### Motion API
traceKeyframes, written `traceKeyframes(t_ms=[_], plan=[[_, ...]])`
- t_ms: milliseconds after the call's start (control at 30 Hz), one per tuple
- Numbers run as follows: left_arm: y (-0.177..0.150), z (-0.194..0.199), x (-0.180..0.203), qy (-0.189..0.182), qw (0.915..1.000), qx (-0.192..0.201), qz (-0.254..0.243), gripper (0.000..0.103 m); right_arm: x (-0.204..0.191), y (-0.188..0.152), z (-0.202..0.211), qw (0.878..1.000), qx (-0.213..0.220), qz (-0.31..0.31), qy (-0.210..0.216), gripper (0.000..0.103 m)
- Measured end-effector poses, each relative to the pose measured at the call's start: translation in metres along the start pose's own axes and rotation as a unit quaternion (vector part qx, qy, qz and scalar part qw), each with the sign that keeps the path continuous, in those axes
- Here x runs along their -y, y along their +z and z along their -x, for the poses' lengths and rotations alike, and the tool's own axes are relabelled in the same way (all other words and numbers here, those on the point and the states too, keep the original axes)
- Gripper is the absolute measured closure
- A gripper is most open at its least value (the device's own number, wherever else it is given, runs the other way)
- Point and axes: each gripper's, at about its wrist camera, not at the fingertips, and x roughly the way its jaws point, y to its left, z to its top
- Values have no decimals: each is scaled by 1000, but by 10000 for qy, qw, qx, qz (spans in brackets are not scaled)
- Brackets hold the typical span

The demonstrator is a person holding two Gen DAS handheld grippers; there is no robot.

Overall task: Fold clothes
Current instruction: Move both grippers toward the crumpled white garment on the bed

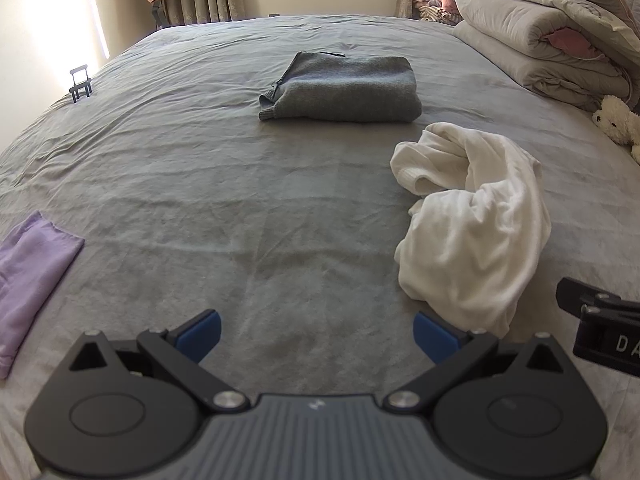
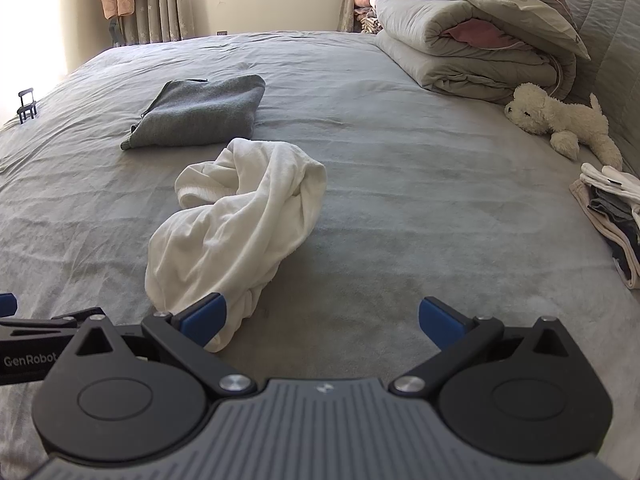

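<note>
A crumpled white garment (image 1: 476, 224) (image 2: 240, 224) lies in a heap on the grey bed sheet (image 1: 240, 200) (image 2: 420, 200). Farther back rests a folded grey sweater (image 1: 344, 88) (image 2: 200, 114). My left gripper (image 1: 316, 336) is open over bare sheet, with the white heap just beyond its right fingertip. In the right wrist view my right gripper (image 2: 322, 322) is open too; its left fingertip (image 2: 206, 318) overlaps the heap's near end, and nothing sits between the pads. The right gripper's body (image 1: 600, 332) shows at the left view's right edge, and the left gripper's body (image 2: 36, 336) at the right view's left edge.
A folded lilac cloth (image 1: 28, 276) lies at the near left. Rolled grey duvets (image 1: 552, 36) (image 2: 472, 44) are stacked at the far right, with a white plush dog (image 2: 560, 120) beside them and a stack of folded clothes (image 2: 612, 216) at the right edge. A small black stand (image 1: 80, 84) sits at the bed's far left edge.
</note>
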Motion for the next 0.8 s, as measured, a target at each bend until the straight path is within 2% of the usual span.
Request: traceKeyframes(t_ms=[800], plan=[[2,-2,-4,195,9997,-33,147,0,-1,0,-3,9999,-80,65,4,0]])
